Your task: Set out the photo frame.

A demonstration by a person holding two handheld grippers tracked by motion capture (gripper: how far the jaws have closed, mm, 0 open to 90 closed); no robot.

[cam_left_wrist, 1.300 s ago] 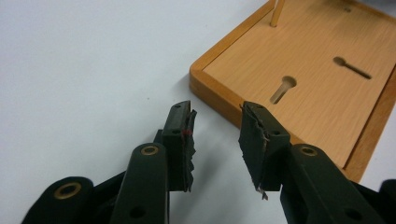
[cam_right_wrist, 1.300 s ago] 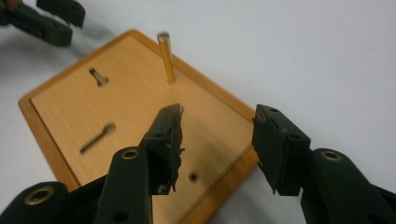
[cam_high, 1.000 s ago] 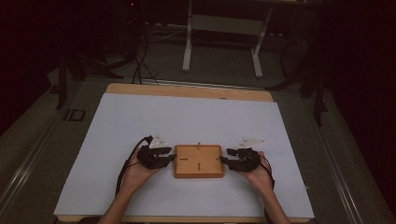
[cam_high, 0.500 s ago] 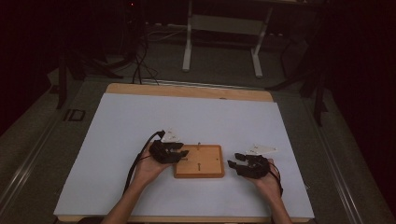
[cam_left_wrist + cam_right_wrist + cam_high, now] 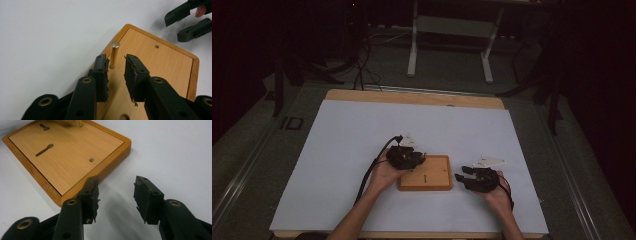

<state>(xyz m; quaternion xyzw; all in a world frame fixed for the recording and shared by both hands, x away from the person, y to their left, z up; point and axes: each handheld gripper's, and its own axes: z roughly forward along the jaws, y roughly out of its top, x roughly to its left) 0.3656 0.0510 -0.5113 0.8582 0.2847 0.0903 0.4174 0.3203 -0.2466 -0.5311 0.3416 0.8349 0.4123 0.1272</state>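
Observation:
A flat wooden board (image 5: 432,177) lies on the white sheet near the table's front. A thin brass pin (image 5: 114,53) stands upright near one corner of the board (image 5: 160,60). My left gripper (image 5: 419,159) hovers over that corner. In the left gripper view its jaws have just been closing, and the left gripper (image 5: 116,58) has the pin just past its tips, close to one pad and not pressed. My right gripper (image 5: 460,179) rests open beside the board's right edge. In the right gripper view the right gripper (image 5: 115,182) holds nothing, next to the board (image 5: 67,152).
The board's face has two keyhole slots (image 5: 44,149) and a small round hole (image 5: 91,159). White sheet (image 5: 362,135) covers the wooden table, with bare sheet on all sides of the board. Beyond the table's far edge stand a metal frame (image 5: 452,30) and cables on the floor.
My left gripper has moved right, from beside the board's left edge to above its far left corner, and its jaws have narrowed. The right gripper has barely shifted.

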